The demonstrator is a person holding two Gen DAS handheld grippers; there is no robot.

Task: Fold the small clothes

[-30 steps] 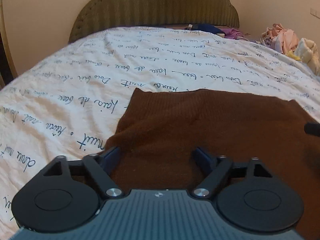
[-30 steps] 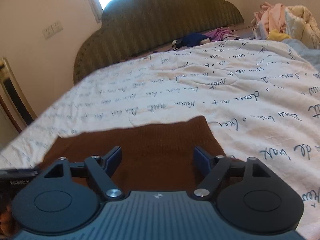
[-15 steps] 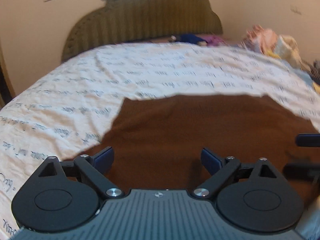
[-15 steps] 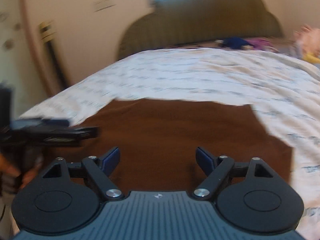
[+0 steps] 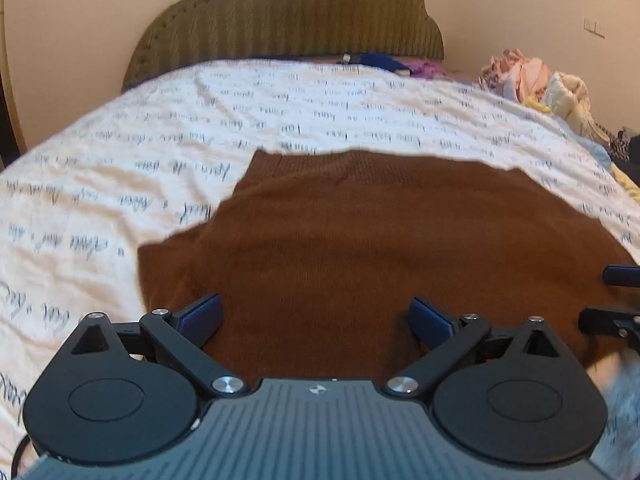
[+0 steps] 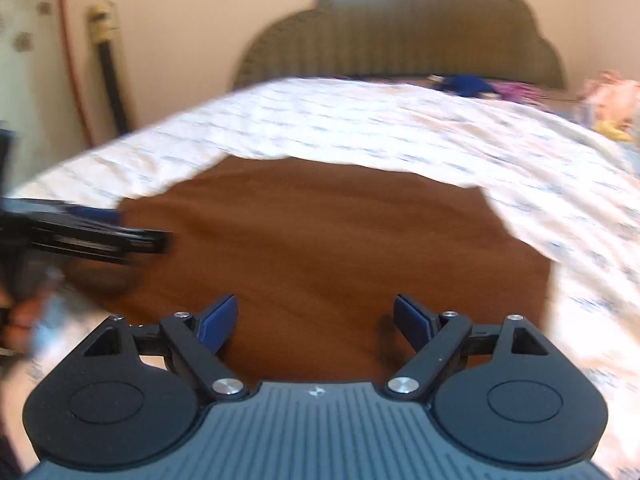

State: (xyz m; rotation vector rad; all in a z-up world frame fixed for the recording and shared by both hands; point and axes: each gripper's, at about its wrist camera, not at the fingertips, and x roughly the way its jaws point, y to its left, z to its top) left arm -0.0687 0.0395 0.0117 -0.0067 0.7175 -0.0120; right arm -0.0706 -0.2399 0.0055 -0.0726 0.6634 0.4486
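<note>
A brown knitted garment [image 5: 360, 232] lies flat on the bed, seen again in the right wrist view [image 6: 320, 232]. My left gripper [image 5: 316, 308] hovers over its near left part, jaws opening, with nothing pinched between the blue pads. My right gripper [image 6: 314, 306] hovers over the near right part, jaws also widening and holding nothing. The right gripper's fingers [image 5: 612, 312] show at the right edge of the left wrist view. The left gripper [image 6: 80, 232] shows blurred at the left of the right wrist view, with a hand below it.
The white sheet with blue script [image 5: 160, 140] covers the bed up to an olive headboard [image 5: 280, 20]. Blue and purple clothes [image 5: 392, 64] lie at the head. A pile of pale clothes [image 5: 532, 80] sits at the far right. A dark post [image 6: 112, 80] leans on the left wall.
Both cameras have swung toward the garment's middle, so more brown cloth fills each view. The left jaws stand wider than before. Each gripper has come into the other's view.
</note>
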